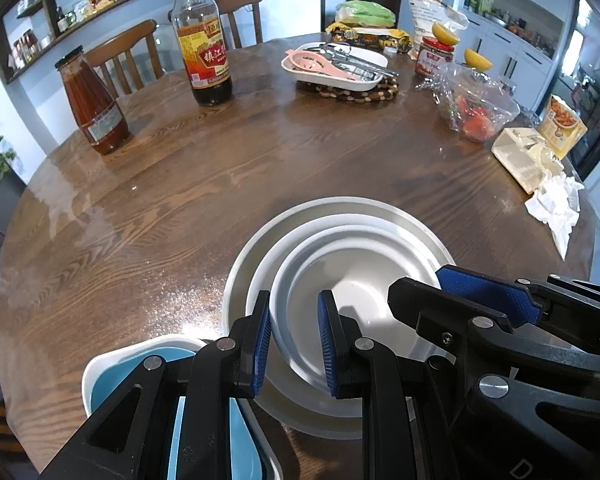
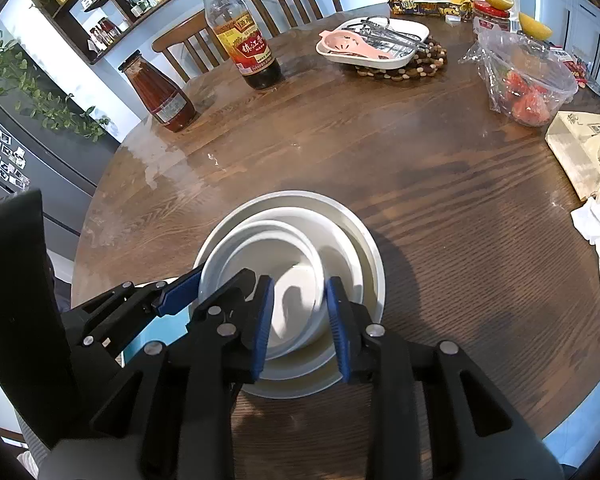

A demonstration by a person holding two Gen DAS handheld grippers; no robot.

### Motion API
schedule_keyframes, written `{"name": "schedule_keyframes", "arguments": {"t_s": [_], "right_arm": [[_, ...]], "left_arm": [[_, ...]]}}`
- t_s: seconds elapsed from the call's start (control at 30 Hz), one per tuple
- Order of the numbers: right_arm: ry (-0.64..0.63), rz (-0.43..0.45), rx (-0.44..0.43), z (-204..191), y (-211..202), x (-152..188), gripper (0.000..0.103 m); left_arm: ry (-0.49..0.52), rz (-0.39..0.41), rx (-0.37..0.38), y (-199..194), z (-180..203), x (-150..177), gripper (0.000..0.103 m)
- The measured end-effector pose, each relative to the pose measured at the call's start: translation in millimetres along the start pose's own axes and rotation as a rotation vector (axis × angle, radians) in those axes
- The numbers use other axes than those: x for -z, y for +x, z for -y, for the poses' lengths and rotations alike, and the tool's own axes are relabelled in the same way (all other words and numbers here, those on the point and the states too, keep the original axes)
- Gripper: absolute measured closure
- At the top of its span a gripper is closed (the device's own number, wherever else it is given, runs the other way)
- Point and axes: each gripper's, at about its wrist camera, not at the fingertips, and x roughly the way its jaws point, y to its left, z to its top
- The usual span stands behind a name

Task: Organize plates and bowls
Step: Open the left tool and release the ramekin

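two grippers | small bowl [image 2: 276, 280] rim between right fingers [image 2: 262, 320]

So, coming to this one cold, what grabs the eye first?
The nested stack of white dishes at the near edge of the round wooden table, with both grippers over it: the right gripper straddles the small bowl's near rim, the left gripper its left rim. Next, the tall vinegar bottle and red sauce bottle at the far left.
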Motion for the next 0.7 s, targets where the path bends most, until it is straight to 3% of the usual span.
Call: {"name": "schedule_keyframes", "arguments": {"t_s": [0.13,0.27,0.37,0.43,0.5,0.6,0.7], "right_arm": [[0.0,0.009,-0.005,-2,-4,1,0.071],[-0.003,0.029,-0.012,-4,-11,1,0.062],[0.003,0.045,-0.012,-4,-16,1,0.051],[0.013,0.06,-0.031,-4,-21,1,0.05],[0.016,0.076,-0.04,-5,-26,1,0.048],[0.019,0.108,-0.032,-4,-36,0,0.021],[0.035,0.133,-0.027,0,-45,-1,0.022]], "left_arm": [[0.001,0.011,0.004,-5,-1,-1,0.079],[-0.007,0.035,0.016,-11,-3,-2,0.06],[-0.011,0.045,0.021,-16,-4,-3,0.056],[-0.01,0.05,0.019,-19,-5,-3,0.052],[-0.016,0.056,0.033,-23,-7,-4,0.037],[-0.032,0.078,0.05,-33,-15,-6,0.024],[-0.052,0.066,0.081,-38,-27,-9,0.022]]}}
